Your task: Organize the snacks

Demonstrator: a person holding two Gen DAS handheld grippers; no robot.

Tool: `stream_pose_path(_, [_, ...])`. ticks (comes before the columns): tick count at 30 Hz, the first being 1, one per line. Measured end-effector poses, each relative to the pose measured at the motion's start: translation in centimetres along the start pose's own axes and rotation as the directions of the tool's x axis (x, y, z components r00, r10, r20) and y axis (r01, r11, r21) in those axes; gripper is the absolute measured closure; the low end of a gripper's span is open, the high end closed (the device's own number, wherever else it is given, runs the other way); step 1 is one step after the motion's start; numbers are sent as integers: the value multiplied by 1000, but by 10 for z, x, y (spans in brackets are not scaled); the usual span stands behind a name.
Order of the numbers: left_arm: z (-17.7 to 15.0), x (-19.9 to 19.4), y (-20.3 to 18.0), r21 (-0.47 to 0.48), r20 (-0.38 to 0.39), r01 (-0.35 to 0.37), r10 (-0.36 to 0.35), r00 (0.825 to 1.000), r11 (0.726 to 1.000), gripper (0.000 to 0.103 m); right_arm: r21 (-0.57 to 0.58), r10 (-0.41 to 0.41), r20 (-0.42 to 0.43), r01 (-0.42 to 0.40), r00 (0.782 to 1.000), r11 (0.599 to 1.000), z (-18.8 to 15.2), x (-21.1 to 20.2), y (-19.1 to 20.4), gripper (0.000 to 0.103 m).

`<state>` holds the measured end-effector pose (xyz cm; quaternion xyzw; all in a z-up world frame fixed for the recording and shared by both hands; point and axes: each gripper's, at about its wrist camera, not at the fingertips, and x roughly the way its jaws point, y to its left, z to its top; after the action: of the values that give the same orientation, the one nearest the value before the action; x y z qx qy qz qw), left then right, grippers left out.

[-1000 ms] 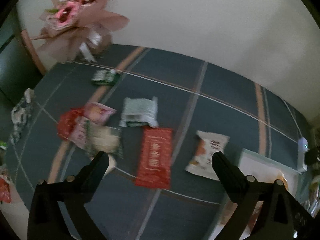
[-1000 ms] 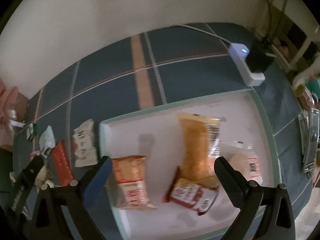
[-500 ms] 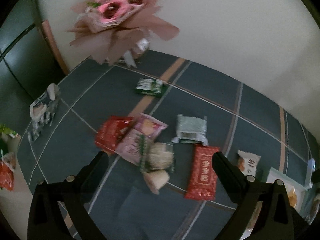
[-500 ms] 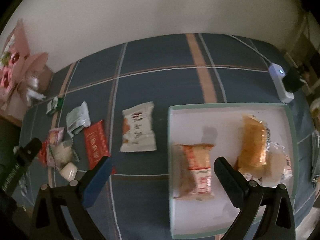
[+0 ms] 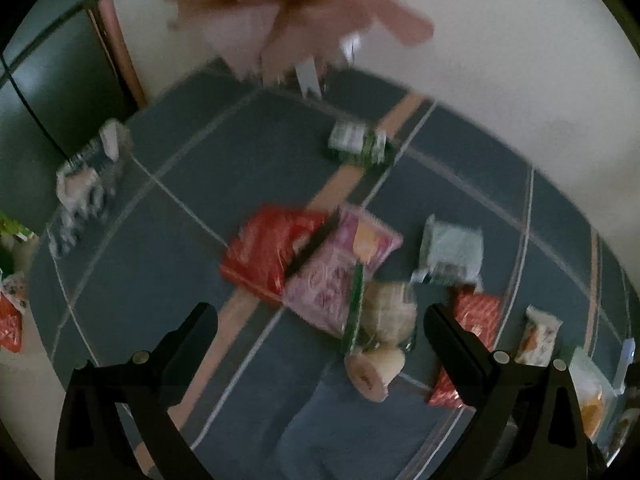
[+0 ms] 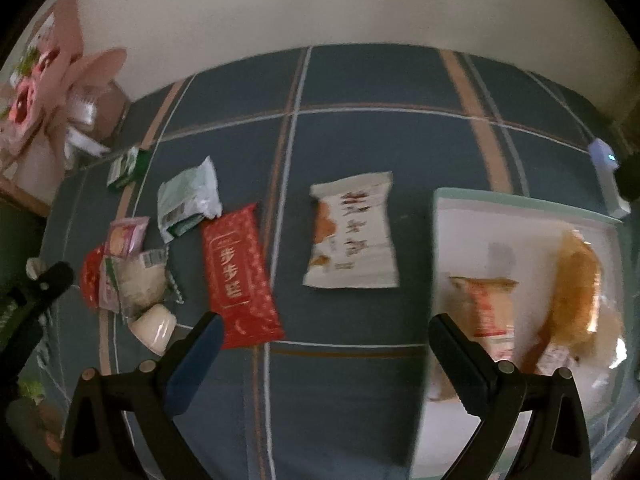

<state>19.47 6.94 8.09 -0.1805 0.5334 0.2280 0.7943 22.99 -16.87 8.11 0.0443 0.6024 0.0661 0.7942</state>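
Eight loose snack packets [image 6: 353, 232] on the cloth, three more (one's blurry) in the one tray [image 6: 520, 216], plus one bouquet [image 6: 44, 84].

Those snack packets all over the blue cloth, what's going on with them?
A person holding two grippers is sorting snacks into a white tray. A few packets already lie in it. Both the left gripper and the right gripper are open and hold nothing. The right one hovers near a white packet and a red packet; the left one faces a pile of packets that overlap one another.
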Motion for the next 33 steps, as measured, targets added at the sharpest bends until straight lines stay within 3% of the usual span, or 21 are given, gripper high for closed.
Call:
stream_pose_path(3, [-6, 19, 1, -21, -62, 18, -19, 998, 1000, 0, -31, 12, -13, -12, 1000, 999, -2, 18, 14, 0])
stream_pose_path(9, [-14, 38, -2, -24, -108, 16, -18, 994, 1000, 0, -83, -5, -19, 4, 1000, 997, -9, 45, 35, 0])
stream_pose_path(21, [-17, 49, 4, -62, -141, 24, -32, 990, 998, 0, -200, -65, 37, 71, 997, 977, -22, 72, 75, 1])
stream_pose_path(27, [-19, 51, 4, -75, -155, 32, -43, 987, 997, 0, -220, -43, 100, 65, 994, 973, -23, 70, 90, 16])
stream_pose_path(33, [-21, 51, 6, -85, -160, 44, -57, 985, 995, 0, -209, -33, 116, 57, 993, 976, -16, 65, 76, 36])
